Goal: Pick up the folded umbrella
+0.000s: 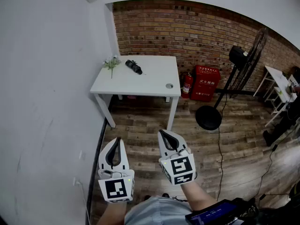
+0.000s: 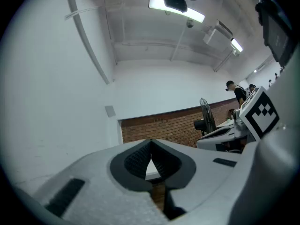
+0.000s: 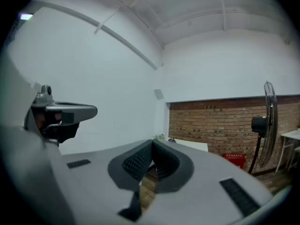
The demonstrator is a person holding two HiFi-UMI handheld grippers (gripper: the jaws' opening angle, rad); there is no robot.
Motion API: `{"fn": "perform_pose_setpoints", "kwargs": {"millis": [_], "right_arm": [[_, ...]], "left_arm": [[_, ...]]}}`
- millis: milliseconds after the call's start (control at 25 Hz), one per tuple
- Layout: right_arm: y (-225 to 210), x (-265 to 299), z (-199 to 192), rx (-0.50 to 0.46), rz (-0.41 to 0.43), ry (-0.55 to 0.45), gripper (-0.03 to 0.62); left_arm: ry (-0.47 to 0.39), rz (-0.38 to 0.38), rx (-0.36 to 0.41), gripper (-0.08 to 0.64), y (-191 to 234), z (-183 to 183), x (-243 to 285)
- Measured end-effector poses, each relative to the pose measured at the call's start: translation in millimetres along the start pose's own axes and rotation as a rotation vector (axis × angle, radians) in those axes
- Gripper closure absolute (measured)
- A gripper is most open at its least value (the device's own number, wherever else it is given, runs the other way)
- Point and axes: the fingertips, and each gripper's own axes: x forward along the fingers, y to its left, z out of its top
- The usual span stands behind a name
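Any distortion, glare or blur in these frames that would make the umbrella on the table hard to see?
Head view: fisheye bows the brick wall; the folded umbrella on the white table is small but sharp. Left gripper view: the ceiling light blows out, black round vignette at the corners. Right gripper view: dimmer, even light, same vignette, close foreground slightly soft.

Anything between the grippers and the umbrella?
Nothing visible. Only bare floor separates the left gripper and right gripper from the table; the umbrella lies near its far edge, a plant beside it, not in front.

folded umbrella [image 1: 133, 66] too small for detail, right forearm [image 1: 202, 199] cropped below
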Motion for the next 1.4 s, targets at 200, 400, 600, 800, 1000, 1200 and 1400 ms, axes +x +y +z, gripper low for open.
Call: {"fn": "perform_pose_setpoints", "kwargs": {"millis": [200,400,600,800,1000,1200,1400], "right_arm": [[-1,3,-2,-0.004,0.000,-0.004,0.588],[-5,-2,-3,-0.001,-0.011,-0.004,0.588],[-11,-10,0,0.017,-0.036,-0.032,0.588],[-16,-12,2,0.045,-0.017,-0.054,0.283],[-24,-18,2,0.043,-0.027,-0.051,0.268],[-33,-23,0,0.036,-0.042,-0.048,0.270],[-43,-29,-2,0.039,-0.041,-0.056,0.268]], "left_arm": [[-0.023,-0.004,0.035,0.553,1,-3,5],[-0.006,-0.014,0.005,0.552,-7,-3,4],[-0.023,-0.019,0.040,0.552,-11,-2,2],[-0.016,-0.014,0.044,0.552,-13,-2,1],[-0.007,-0.016,0.048,0.552,-20,0,1],[0.007,-0.016,0.054,0.553,-28,-1,1],[0.013,-0.017,0.067,0.553,-40,-1,3]]}}
